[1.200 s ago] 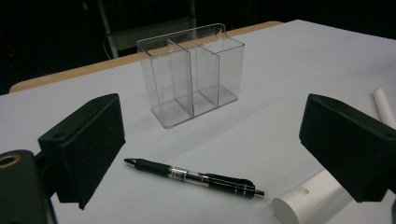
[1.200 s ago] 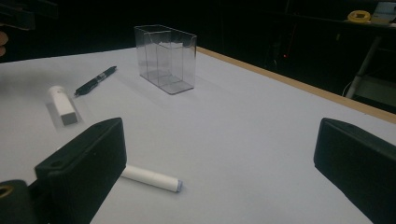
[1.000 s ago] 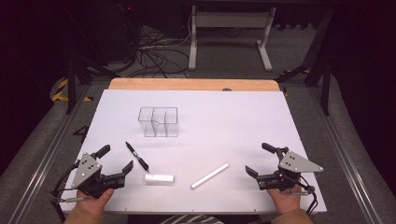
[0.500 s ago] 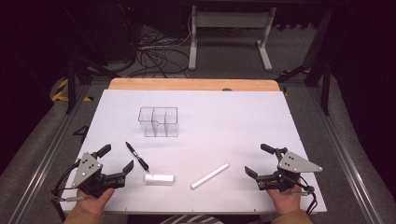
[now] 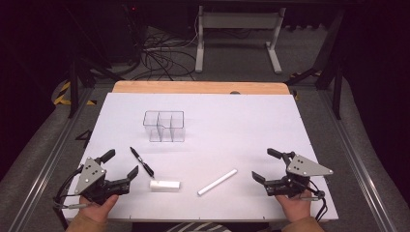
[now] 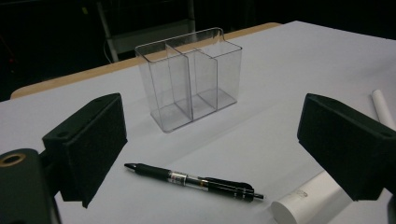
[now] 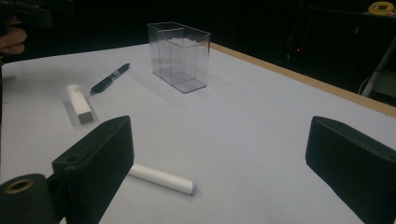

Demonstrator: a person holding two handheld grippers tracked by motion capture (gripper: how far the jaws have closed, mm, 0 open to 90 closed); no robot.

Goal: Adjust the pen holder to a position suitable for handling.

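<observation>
Almost nothing has changed over the past second: the white table [image 5: 251, 125] carries the same layout, and both my tools wait at its near edge, so the work has not begun.

The clear organizer [image 5: 164, 126] stands upright toward the far middle, all of its compartments empty as far as I can see. Well to the right, my right gripper [image 5: 263, 164] has crept only slightly; its jaws stay spread wide and hold nothing. At the near left my left gripper [image 5: 120, 163] sits just as it did, released, jaws parted.

The white tube [image 5: 217, 181] lies flat and slanted between the two tools, nearer my right one. The white block [image 5: 165, 185] rests beside it on the left, just past my left jaws, apart from them. The black pen [image 5: 141, 162], thinnest of the three, lies just ahead of my left gripper, untouched, tip toward the organizer.

I judge the pen the likeliest first pick, bound for a compartment.
</observation>
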